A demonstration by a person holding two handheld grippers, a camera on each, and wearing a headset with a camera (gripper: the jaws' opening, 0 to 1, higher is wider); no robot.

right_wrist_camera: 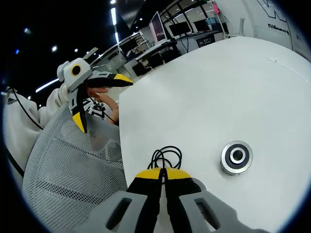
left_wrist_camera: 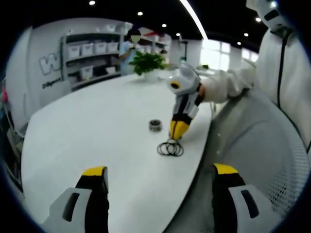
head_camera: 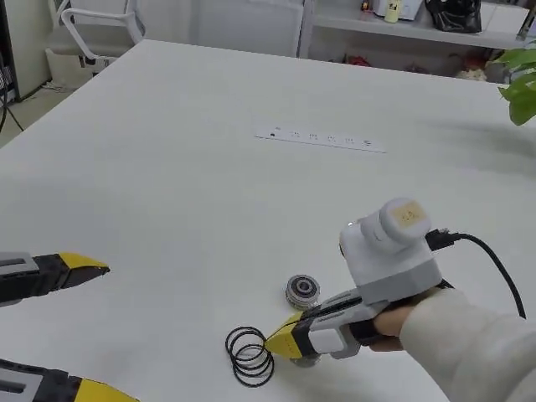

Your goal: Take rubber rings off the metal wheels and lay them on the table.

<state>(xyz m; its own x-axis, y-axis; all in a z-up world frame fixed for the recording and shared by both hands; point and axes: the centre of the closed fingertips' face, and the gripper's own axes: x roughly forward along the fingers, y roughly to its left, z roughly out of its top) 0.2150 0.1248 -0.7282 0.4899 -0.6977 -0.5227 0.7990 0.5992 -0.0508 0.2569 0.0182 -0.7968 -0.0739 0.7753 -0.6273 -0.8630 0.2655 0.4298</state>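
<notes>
Right gripper view: risk on white table [right_wrist_camera: 252,82]. Right gripper [right_wrist_camera: 164,171] sweeping sideways could knock metal wheel [right_wrist_camera: 236,158] rolling, or drag rubber rings [right_wrist_camera: 167,154] if strand snagged. Left gripper [left_wrist_camera: 159,169] jaws spread wide, empty, well apart. Right jaws pressed together; strand pinched or not, cannot tell. Wheel near, 2 o'clock of tips. Rings heaped on table, touching tips at 12 o'clock.

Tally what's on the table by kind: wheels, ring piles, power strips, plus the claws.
Metal wheel: 1
Pile of rubber rings: 1
Power strip: 1
Claws: 2, left claw open, right claw shut
Total: 5
</notes>
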